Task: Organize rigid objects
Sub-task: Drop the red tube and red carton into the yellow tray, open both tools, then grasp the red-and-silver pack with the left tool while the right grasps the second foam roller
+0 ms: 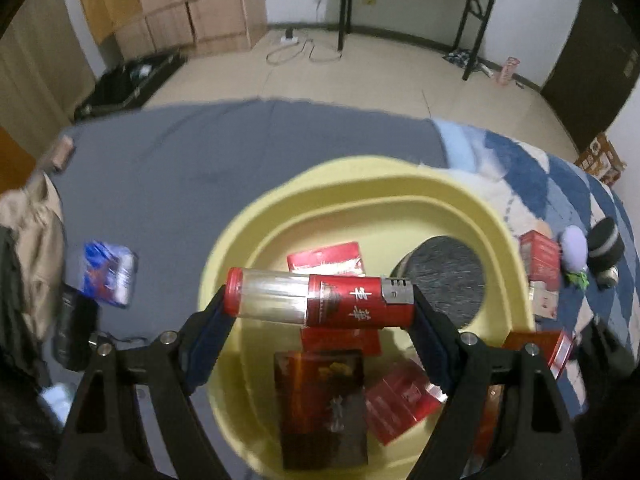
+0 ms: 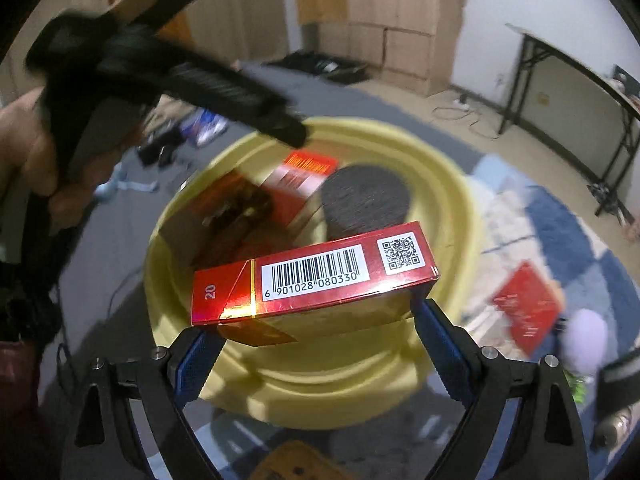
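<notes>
Left gripper [image 1: 320, 304]: jaws clamped endwise on a red-and-clear lighter tube [image 1: 320, 300], held level above the yellow basin [image 1: 224, 264] on the bed. Right gripper [image 2: 316, 320]: jaws gripping a red cigarette pack [image 2: 316, 280] by its ends, over the same basin. Risk: both grippers crowd one opening and could collide. The end grips look shallow; either item could slip and land outside. Farther off, a red box [image 1: 540, 260] waits on the quilt.

Left wrist camera peering steeply down along its claw [image 1: 320, 304], close above the yellow basin [image 1: 224, 264] on the bed, right wrist camera likewise angled down, hovering near, both views sharing that basin [image 2: 452, 184], the far wardrobe beyond
</notes>
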Demonstrator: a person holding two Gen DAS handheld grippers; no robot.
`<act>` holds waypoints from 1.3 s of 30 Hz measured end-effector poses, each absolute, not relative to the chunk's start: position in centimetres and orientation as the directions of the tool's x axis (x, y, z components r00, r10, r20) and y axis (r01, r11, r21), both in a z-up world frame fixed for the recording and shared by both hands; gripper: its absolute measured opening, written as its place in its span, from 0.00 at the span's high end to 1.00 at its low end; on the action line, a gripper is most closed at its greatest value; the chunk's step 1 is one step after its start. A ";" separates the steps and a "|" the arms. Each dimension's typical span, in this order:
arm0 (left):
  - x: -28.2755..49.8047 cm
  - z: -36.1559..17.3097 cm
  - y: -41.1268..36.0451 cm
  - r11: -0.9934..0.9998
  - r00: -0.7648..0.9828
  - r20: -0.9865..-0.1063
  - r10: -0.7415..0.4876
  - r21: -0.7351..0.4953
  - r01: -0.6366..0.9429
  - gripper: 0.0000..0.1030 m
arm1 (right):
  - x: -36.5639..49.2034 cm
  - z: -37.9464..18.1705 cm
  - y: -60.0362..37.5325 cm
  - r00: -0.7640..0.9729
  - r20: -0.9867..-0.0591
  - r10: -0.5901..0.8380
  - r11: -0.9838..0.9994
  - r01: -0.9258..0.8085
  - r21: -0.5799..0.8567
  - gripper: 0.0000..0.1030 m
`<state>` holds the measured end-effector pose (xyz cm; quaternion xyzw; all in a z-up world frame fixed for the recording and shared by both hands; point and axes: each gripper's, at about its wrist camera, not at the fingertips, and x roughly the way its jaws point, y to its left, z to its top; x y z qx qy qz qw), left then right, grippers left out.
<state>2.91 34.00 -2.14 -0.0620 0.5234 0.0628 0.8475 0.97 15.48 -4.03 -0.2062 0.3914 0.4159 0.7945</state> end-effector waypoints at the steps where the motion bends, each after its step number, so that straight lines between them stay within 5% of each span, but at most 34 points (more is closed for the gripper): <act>1: 3.0 -2.5 34.2 0.983 0.447 -0.894 0.034 -0.050 -0.175 0.20 | 1.0 -4.3 16.1 0.353 -0.796 0.492 0.565 -0.825 -0.017 0.10; 12: 3.8 -5.8 34.5 0.985 0.405 -0.914 0.007 -0.063 -0.158 0.20 | 1.7 -7.2 19.0 0.337 -0.814 0.473 0.571 -0.821 -0.008 0.11; 13: 3.9 -6.1 34.5 0.985 0.403 -0.915 0.010 -0.059 -0.159 0.20 | 1.7 -7.5 19.3 0.339 -0.815 0.470 0.571 -0.821 -0.012 0.15; 14: 3.9 -6.3 34.5 0.985 0.400 -0.916 0.012 -0.059 -0.163 0.20 | 1.7 -7.6 19.4 0.342 -0.816 0.466 0.572 -0.820 -0.017 0.48; 15: 4.0 -6.4 34.5 0.985 0.397 -0.918 0.006 -0.064 -0.163 0.20 | 1.9 -8.0 19.6 0.343 -0.823 0.452 0.577 -0.816 -0.023 0.59; 16: 4.0 -6.6 34.5 0.984 0.396 -0.918 0.001 -0.069 -0.164 0.19 | 2.0 -8.2 19.4 0.337 -0.830 0.445 0.581 -0.813 -0.019 0.60; 18: 4.0 -6.8 34.5 0.983 0.389 -0.921 0.008 -0.063 -0.170 0.19 | 1.8 -8.3 19.7 0.338 -0.826 0.451 0.572 -0.820 -0.023 0.55; 21: 3.8 -6.5 34.6 0.979 0.388 -0.921 -0.022 -0.099 -0.179 0.17 | 1.4 -8.0 19.8 0.325 -0.813 0.482 0.557 -0.830 -0.002 0.22; 23: 3.4 -5.5 34.8 0.974 0.413 -0.910 -0.033 -0.121 -0.189 0.05 | 1.0 -7.1 19.2 0.323 -0.793 0.516 0.562 -0.827 0.028 0.02; 32: 3.8 3.1 27.9 0.992 0.534 -0.842 -0.069 -0.117 -0.056 0.00 | 3.4 -1.0 7.7 0.434 -0.712 0.552 0.706 -0.698 0.122 0.00; 39: 7.0 -0.1 16.9 0.992 0.412 -0.909 -0.063 -0.013 0.123 0.00 | 10.3 -0.8 -6.2 0.604 -0.734 0.311 0.906 -0.421 0.038 0.00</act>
